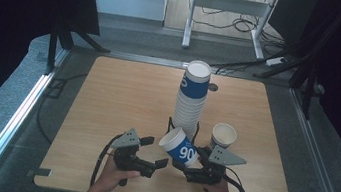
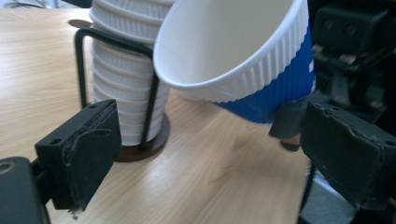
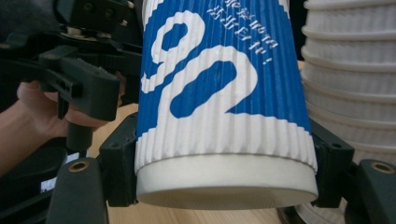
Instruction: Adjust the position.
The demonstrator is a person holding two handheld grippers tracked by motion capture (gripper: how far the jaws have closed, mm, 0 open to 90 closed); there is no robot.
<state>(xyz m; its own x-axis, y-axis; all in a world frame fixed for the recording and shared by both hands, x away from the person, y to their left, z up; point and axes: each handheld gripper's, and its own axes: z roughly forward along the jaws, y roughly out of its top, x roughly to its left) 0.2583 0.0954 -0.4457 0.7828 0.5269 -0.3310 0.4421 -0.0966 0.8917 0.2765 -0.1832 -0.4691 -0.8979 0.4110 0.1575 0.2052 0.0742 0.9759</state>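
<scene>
High view: at the lower centre of a wooden table (image 1: 123,94), a person's two hands work two grippers. The right gripper (image 1: 188,163) clamps one blue-and-white paper cup (image 1: 179,146) near its base, tipped with its mouth toward the left of the frame. The left gripper (image 1: 156,154), jaws spread and holding nothing, sits just left of the cup. Behind stands one tall stack of cups (image 1: 191,99) in a black wire holder, and one single upright cup (image 1: 223,135) to its right.

Left gripper view: two black jaws stand wide apart at the bottom corners; the tilted cup (image 2: 243,56) hangs at upper right, the stack (image 2: 128,79) at upper left.

Right gripper view: the cup (image 3: 224,107) sits centre frame, both jaws pressed on its ribbed sides; the stack (image 3: 350,79) stands at right, the left gripper (image 3: 79,79) at upper left
</scene>
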